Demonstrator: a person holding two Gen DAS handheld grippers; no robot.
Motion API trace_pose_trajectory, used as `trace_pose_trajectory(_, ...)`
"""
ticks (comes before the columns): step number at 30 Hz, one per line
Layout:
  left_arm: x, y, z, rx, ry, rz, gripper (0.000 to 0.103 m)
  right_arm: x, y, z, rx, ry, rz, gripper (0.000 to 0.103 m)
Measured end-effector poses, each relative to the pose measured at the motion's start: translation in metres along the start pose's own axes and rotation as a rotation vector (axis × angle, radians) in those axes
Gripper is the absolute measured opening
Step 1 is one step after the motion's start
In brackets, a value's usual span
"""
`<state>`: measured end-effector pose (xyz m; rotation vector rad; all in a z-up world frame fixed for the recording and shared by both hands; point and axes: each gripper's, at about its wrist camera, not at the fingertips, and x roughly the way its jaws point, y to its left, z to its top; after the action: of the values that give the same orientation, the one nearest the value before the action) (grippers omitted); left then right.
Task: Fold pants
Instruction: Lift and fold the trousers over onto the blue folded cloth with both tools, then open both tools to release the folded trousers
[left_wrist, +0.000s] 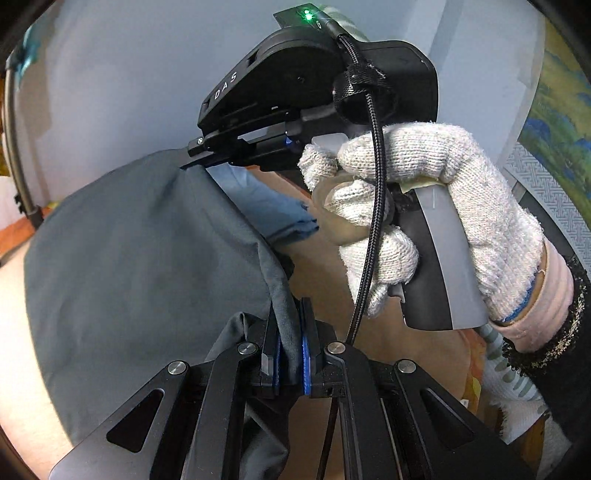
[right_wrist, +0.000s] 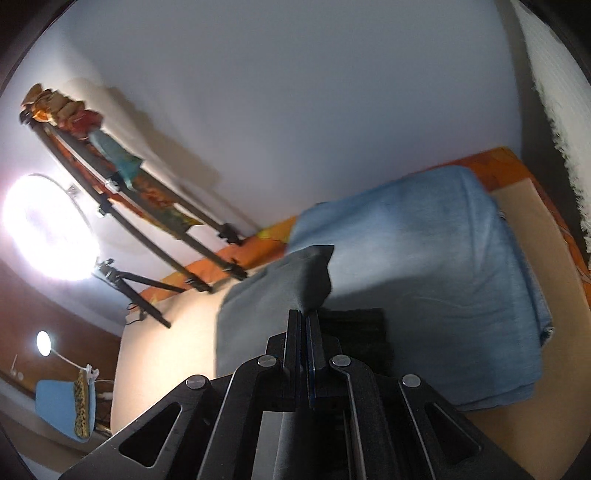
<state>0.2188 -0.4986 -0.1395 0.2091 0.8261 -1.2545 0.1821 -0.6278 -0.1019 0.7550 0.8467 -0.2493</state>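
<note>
Fingers of left gripper (left_wrist: 290, 347) pinched tight on a gray pants (left_wrist: 140, 266) edge; right gripper (right_wrist: 304, 332) fingers likewise closed on a corner of the pants (right_wrist: 273, 295), held up off the beige surface (right_wrist: 162, 343). Blue folded garment (right_wrist: 436, 277) lies far right. Risks, as I judge: thin pinch slips so the corner drops; uneven pull skews the fold; gray cloth drags onto the blue pile.
</note>
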Motion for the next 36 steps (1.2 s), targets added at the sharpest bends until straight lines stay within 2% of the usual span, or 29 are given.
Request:
trace_pose_trajectory(4,0.001,-0.002,0.000,0.015,0.004,0.001,0.007,0.002,-0.014,-0.001,0.014,0.007,-0.023,0.000)
trace_pose_trajectory(9,0.011,-0.002,-0.002,0.006,0.027,-0.006,0.007,-0.005,-0.008,-0.001,-0.010,-0.008,-0.043,0.001)
trace_pose_trajectory(12,0.012,0.000,0.000,0.001,0.031,-0.007,0.007,-0.006,-0.008,-0.002,-0.028,0.004,-0.066,0.007)
trace_pose_trajectory(14,0.010,-0.002,0.002,0.010,0.031,-0.003,0.008,-0.014,-0.005,-0.003,-0.048,-0.015,-0.094,0.016)
trace_pose_trajectory(16,0.005,-0.003,0.002,0.010,0.034,-0.005,0.018,-0.026,-0.002,-0.003,-0.073,-0.047,-0.132,0.032)
trace_pose_trajectory(17,0.000,-0.004,0.001,0.007,0.034,-0.013,0.018,-0.033,0.000,-0.004,-0.080,-0.066,-0.147,0.034)
trace_pose_trajectory(19,-0.004,-0.008,0.003,0.011,0.036,-0.019,0.026,-0.047,0.001,-0.005,-0.083,-0.098,-0.162,0.040)
trace_pose_trajectory(24,-0.033,-0.022,-0.008,0.061,0.040,-0.053,0.044,-0.089,0.011,-0.011,-0.121,-0.185,-0.209,0.045)
trace_pose_trajectory(27,-0.048,-0.033,-0.020,0.083,0.042,-0.065,0.048,-0.118,0.016,-0.014,-0.118,-0.245,-0.214,0.054)
trace_pose_trajectory(29,-0.060,-0.036,-0.030,0.095,0.033,-0.059,0.049,-0.134,0.022,-0.021,-0.112,-0.268,-0.198,0.056)
trace_pose_trajectory(33,-0.093,-0.011,-0.055,0.055,0.033,-0.025,0.049,-0.141,0.042,-0.037,-0.143,-0.234,-0.167,0.056)
trace_pose_trajectory(36,-0.109,0.014,-0.074,0.018,0.039,0.047,0.049,-0.135,0.061,-0.054,-0.194,-0.196,-0.152,0.056)
